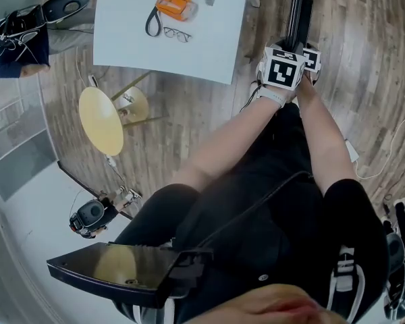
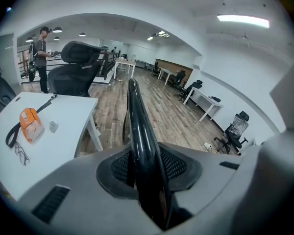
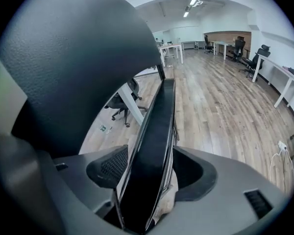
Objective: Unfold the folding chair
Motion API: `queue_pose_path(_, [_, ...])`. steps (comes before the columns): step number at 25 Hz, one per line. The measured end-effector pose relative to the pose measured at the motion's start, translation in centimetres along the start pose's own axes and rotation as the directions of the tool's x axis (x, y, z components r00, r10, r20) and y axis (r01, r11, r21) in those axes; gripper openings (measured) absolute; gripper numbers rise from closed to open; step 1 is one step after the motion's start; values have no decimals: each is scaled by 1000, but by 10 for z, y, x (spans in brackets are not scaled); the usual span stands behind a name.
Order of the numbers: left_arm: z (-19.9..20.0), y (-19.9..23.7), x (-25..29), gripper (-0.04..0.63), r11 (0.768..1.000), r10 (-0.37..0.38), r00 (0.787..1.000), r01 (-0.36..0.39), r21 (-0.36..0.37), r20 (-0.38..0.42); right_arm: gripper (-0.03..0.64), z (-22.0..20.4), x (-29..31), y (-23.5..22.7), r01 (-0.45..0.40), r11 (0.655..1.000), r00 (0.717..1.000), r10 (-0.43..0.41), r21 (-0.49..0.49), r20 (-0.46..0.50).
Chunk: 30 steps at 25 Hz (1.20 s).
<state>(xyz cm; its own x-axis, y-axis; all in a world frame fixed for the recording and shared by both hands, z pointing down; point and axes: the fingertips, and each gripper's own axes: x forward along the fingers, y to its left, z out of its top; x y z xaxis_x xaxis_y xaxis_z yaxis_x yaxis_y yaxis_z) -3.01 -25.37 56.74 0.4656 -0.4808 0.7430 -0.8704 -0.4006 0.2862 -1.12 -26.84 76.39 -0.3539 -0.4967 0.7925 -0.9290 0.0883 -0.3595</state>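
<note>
The folded black chair [image 1: 299,9] stands upright on the wood floor beyond my hands. Both grippers meet at its top, each under its marker cube [image 1: 282,71]. In the left gripper view, my left gripper [image 2: 146,173] is shut on the chair's glossy black frame tube [image 2: 137,121], with both pads pressing on it. In the right gripper view, my right gripper [image 3: 149,177] stands open around a flat black panel of the chair [image 3: 157,126]. That panel lies near the left pad, and a gap shows on the right side.
A white table [image 1: 216,46] at the chair's left carries an orange case [image 1: 175,5], glasses [image 1: 177,34] and a black strap. A round yellow stool [image 1: 101,120] stands further left. A white cable [image 1: 391,147] lies on the floor at right. A black office chair [image 2: 73,67] and a person [image 2: 39,53] stand beyond the table.
</note>
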Motion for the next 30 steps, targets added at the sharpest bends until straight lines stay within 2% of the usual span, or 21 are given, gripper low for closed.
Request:
queue_pose_path(5, [1, 6, 0, 101, 1000, -12, 1000, 12, 0, 5, 233, -8, 8, -4, 35, 999, 999, -34, 28, -16])
queue_pose_path(14, [-2, 36, -13, 103, 998, -66, 998, 66, -10, -14, 227, -14, 5, -40, 98, 994, 995, -98, 49, -18])
queue_pose_path(19, [-3, 49, -11, 107, 996, -89, 996, 89, -11, -21, 224, -15, 5, -57, 72, 994, 997, -72, 79, -8])
queue_pose_path(22, [-5, 58, -10, 107, 995, -93, 995, 93, -28, -25, 221, -20, -1, -79, 53, 990, 999, -53, 131, -5])
queue_pose_path(30, [-15, 78, -5, 107, 992, -113, 993, 111, -64, -30, 221, -36, -12, -142, -83, 975, 997, 81, 206, 17])
